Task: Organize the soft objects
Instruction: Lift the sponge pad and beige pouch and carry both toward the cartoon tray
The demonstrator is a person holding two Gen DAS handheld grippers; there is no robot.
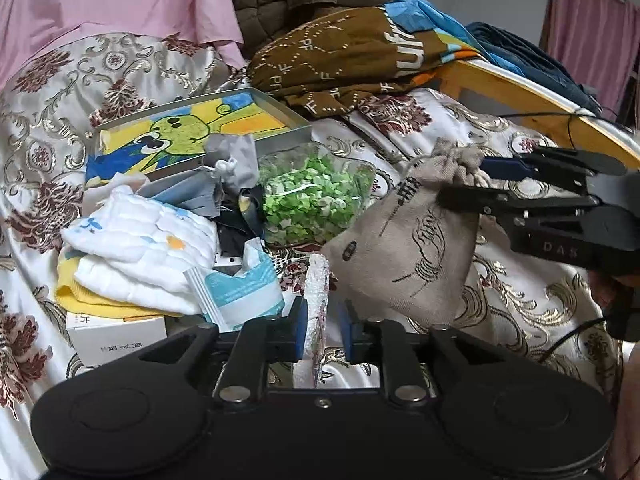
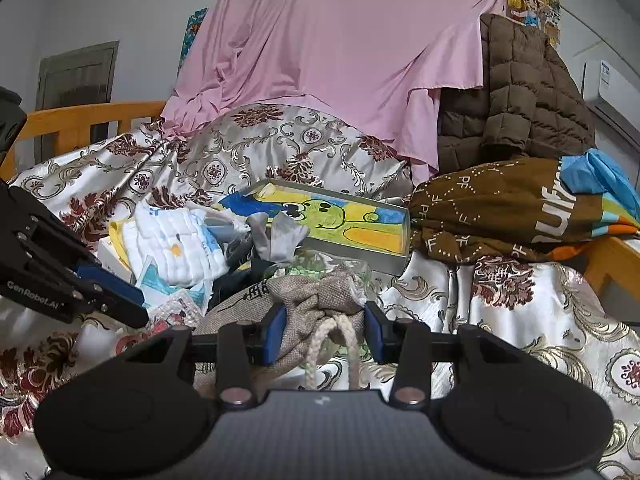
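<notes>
A: Burlap drawstring pouch (image 1: 404, 240) up off the floral bedspread (image 1: 520, 292), hanging between the clutter pile and the wooden bed rail (image 1: 516, 92). Pinched at the gathered neck by the right gripper (image 2: 325, 330), blue pads pressing both sides of the bunched cloth, cord loop (image 2: 334, 350) dangling beneath.

B: Left gripper (image 1: 323, 330)?

A: Narrowly parted around a thin, pale foam-like sheet (image 1: 316, 312) standing on edge. One pad touching, a sliver of gap on the other side; hard to call a firm clamp.

B: Handling of the pouch?

A: Probably light and floppy; coarse weave, so little chance of slipping. Sagging body below the neck, likely to swing. Neck or cord the safest hold; a grip on the belly would likely just crumple it.

B: Anything unclear?

A: Contents of the pouch unseen. Black printing on its side only partly legible. Clear bag of green bits (image 1: 312, 200) behind it, half covered in the right wrist view. White quilted cloth (image 1: 140, 248), grey fabric and a blue-white packet (image 1: 240, 292) heaped together, lower layers buried. Bottom of the sheet cut off by the left gripper's body.
</notes>
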